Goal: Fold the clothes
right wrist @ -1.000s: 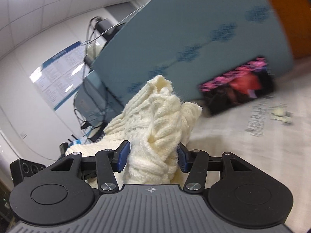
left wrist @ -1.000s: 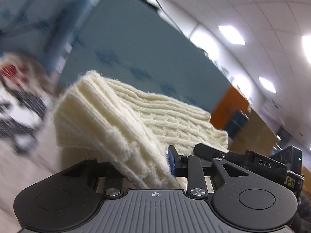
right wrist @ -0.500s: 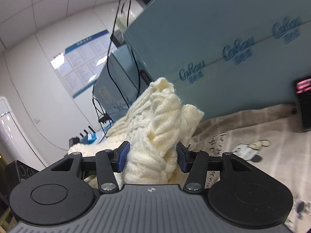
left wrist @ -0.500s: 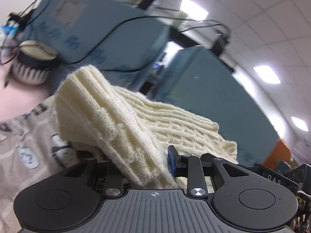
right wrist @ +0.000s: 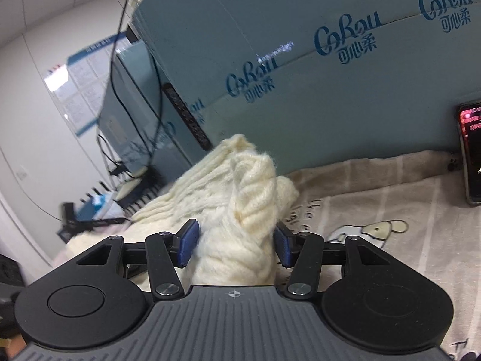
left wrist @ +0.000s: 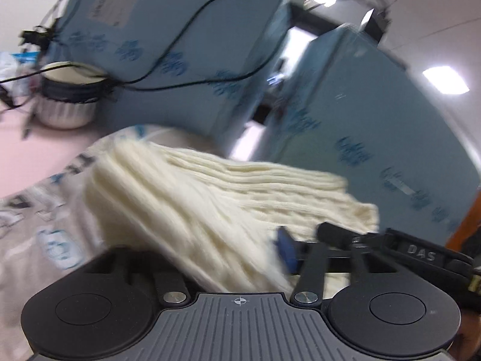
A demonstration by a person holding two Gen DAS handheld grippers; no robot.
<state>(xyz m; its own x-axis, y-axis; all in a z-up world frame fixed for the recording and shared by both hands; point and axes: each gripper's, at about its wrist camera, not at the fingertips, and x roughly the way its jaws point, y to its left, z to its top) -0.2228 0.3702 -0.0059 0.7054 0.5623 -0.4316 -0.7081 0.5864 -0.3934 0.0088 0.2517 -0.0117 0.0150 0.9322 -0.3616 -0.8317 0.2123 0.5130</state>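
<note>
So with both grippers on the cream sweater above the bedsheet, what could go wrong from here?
1. The left gripper jaws are opening with the sweater between them, while the right gripper, opening only slightly, has a bunched wad; the fold may land uneven.
2. The phone leans against the box nearby and a swing could knock it.

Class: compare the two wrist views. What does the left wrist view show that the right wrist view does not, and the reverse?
Left wrist view only: a white-and-dark round container on a pink surface.

Right wrist view only: a lit phone leaning against the blue carton, and a wall poster.

Both: the cream knit sweater between each hand-held gripper's fingers, blue printed cartons, and the patterned beige sheet.
</note>
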